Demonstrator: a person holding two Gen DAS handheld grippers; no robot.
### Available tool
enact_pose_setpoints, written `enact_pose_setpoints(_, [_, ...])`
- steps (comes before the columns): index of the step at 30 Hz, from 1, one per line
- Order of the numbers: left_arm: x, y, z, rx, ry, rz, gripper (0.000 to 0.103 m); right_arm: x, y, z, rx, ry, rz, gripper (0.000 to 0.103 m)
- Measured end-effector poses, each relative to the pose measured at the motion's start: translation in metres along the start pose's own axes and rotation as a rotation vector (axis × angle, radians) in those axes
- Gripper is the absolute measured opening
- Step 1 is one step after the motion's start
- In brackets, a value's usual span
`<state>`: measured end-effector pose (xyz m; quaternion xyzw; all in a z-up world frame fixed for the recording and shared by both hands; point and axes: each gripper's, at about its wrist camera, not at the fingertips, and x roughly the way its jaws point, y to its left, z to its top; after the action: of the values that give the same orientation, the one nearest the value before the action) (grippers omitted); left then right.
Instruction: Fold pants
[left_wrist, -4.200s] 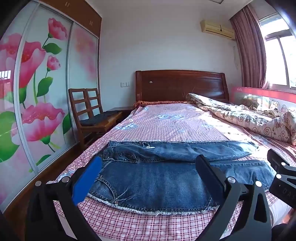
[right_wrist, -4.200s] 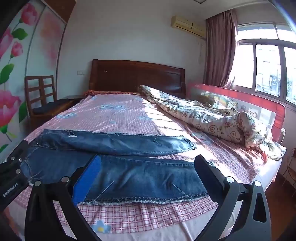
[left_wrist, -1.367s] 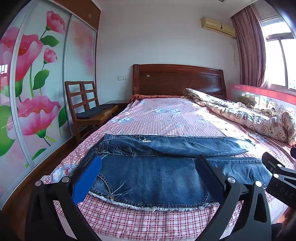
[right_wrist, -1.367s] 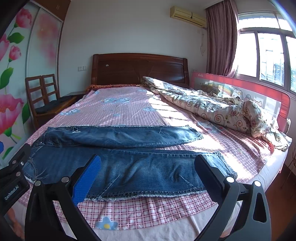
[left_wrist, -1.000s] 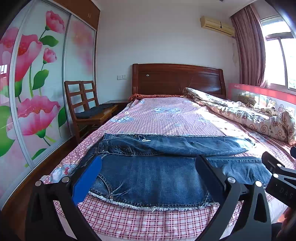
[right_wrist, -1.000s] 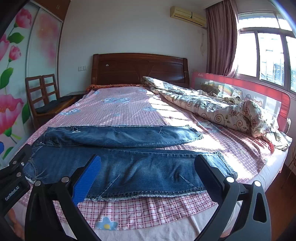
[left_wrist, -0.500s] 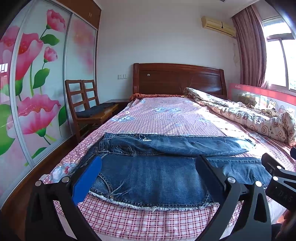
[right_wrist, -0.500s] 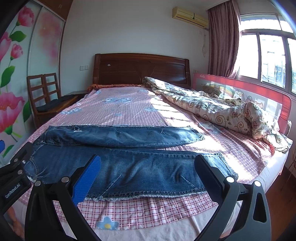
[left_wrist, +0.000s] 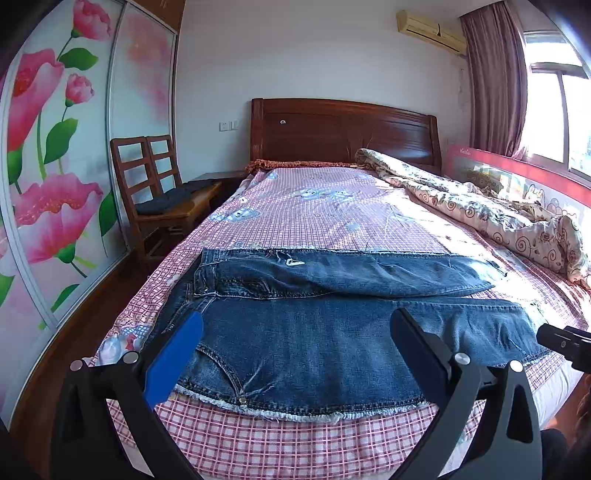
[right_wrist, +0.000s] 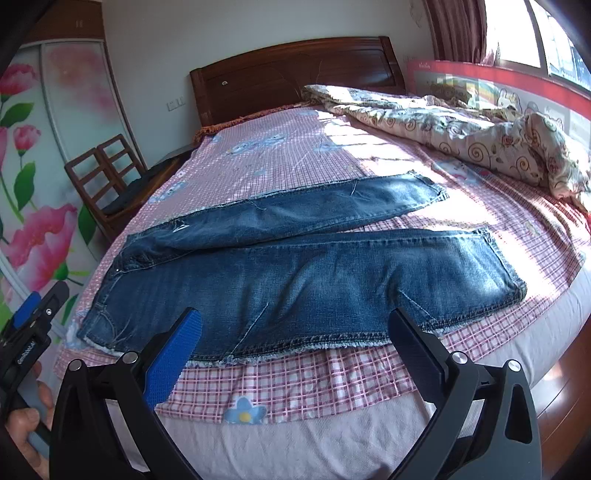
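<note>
Blue jeans (left_wrist: 332, 332) lie flat across the foot of the bed, waist to the left, both legs running right, the near leg wider. They also show in the right wrist view (right_wrist: 314, 273). My left gripper (left_wrist: 295, 343) is open and empty, held just above the near edge at the waist end. My right gripper (right_wrist: 293, 341) is open and empty, above the near hem edge around mid-leg. The left gripper's side (right_wrist: 29, 328) shows in the right wrist view, the right gripper's tip (left_wrist: 565, 345) in the left wrist view.
The bed has a pink checked sheet (left_wrist: 325, 218) and a dark wooden headboard (left_wrist: 343, 133). A bunched patterned quilt (right_wrist: 461, 125) lies along the right side. A wooden chair (left_wrist: 159, 192) stands left of the bed by a floral wardrobe (left_wrist: 48, 166).
The right gripper has risen and tilted, now looking down on the jeans from higher up. The left gripper has barely moved. The jeans lie as before.
</note>
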<state>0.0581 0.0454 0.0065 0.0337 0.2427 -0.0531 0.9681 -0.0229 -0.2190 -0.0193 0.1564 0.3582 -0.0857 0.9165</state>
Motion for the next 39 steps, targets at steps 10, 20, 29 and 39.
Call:
enact_pose_setpoints(10, [0.124,0.113,0.075,-0.098,0.259,-0.054,0.101,0.026,-0.051,0.052,0.094,0.146,0.081,0.1])
enact_pose_setpoints(20, [0.331,0.192,0.095,-0.353,0.637,-0.349,0.101,0.074,-0.052,0.064,0.098,0.275,0.054,0.1])
enact_pose_setpoints(29, [0.44,0.212,0.073,-0.412,0.764,-0.368,0.101,0.117,-0.028,0.074,0.103,0.316,0.05,0.1])
enact_pose_setpoints(39, [0.478,0.207,0.068,-0.469,0.772,-0.495,0.101,0.149,-0.009,0.068,0.108,0.369,0.088,0.1])
